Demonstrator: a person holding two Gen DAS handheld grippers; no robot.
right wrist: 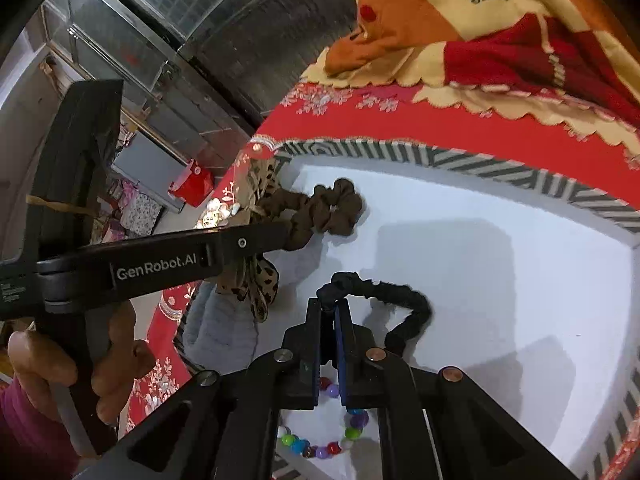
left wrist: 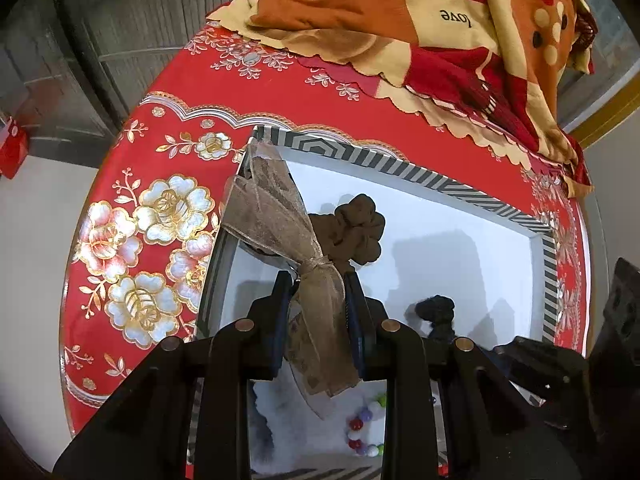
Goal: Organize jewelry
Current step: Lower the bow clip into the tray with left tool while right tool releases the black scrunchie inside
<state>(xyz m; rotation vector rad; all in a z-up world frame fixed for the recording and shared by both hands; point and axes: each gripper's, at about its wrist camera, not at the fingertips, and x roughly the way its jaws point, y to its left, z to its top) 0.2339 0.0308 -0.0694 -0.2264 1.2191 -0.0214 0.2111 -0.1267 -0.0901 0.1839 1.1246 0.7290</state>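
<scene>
My left gripper (left wrist: 318, 280) is shut on a sheer brown ribbon bow (left wrist: 276, 216) joined to a brown scrunchie (left wrist: 356, 232), held over the left side of a white box (left wrist: 480, 200) with a grey striped rim. In the right wrist view the bow (right wrist: 260, 280) hangs from the left gripper (right wrist: 276, 236) and the scrunchie (right wrist: 332, 210) touches the box floor (right wrist: 500, 280). My right gripper (right wrist: 329, 304) is shut on a black scrunchie (right wrist: 400, 308) that trails onto the floor. A coloured bead bracelet (right wrist: 320, 440) lies below it; it also shows in the left wrist view (left wrist: 366, 428).
The box sits on a red floral cloth (left wrist: 160, 208) over a round table. A folded orange and red blanket (left wrist: 460, 32) lies behind the box. A small red box (right wrist: 192, 184) and glass cabinets (right wrist: 140, 40) stand on the floor beyond the table's left edge.
</scene>
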